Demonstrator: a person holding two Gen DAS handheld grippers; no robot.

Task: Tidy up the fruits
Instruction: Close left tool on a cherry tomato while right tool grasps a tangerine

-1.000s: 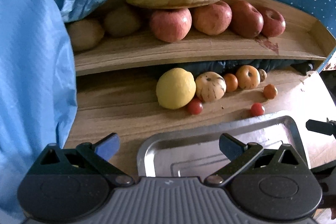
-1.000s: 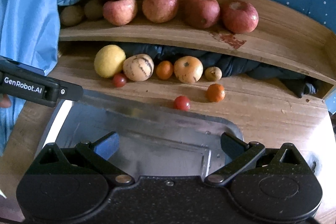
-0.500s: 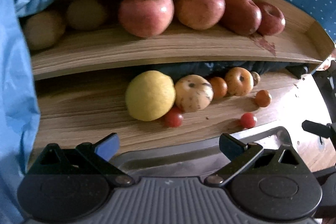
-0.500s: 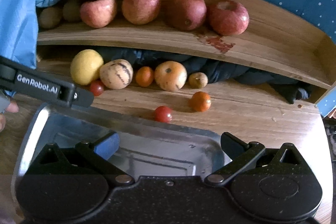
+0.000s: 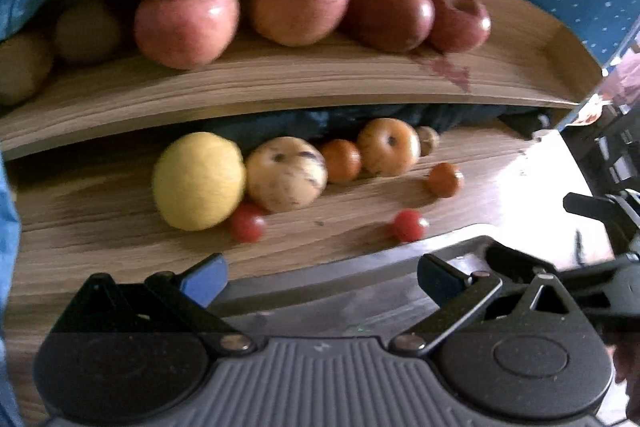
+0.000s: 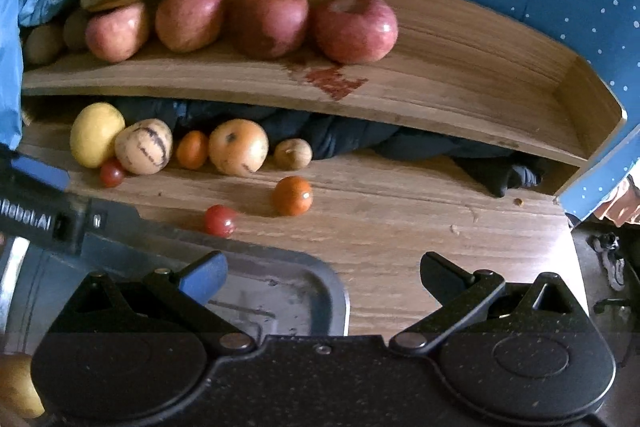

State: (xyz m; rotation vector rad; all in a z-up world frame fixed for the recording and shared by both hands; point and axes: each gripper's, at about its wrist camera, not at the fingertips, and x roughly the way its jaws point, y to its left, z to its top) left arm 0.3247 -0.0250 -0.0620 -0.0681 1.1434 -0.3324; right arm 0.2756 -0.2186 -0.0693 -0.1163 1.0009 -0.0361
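Left wrist view has the left gripper [image 5: 320, 277] with fingers apart and empty over the metal tray's [image 5: 360, 301] rim, likely lining up on the yellow lemon [image 5: 199, 180] lying loose on the table [image 5: 100, 239]. Right gripper [image 6: 322, 277] is likewise spread and empty; what shows of the tray holds nothing, while apples [image 6: 354, 28] fill the shelf [image 6: 460, 87].
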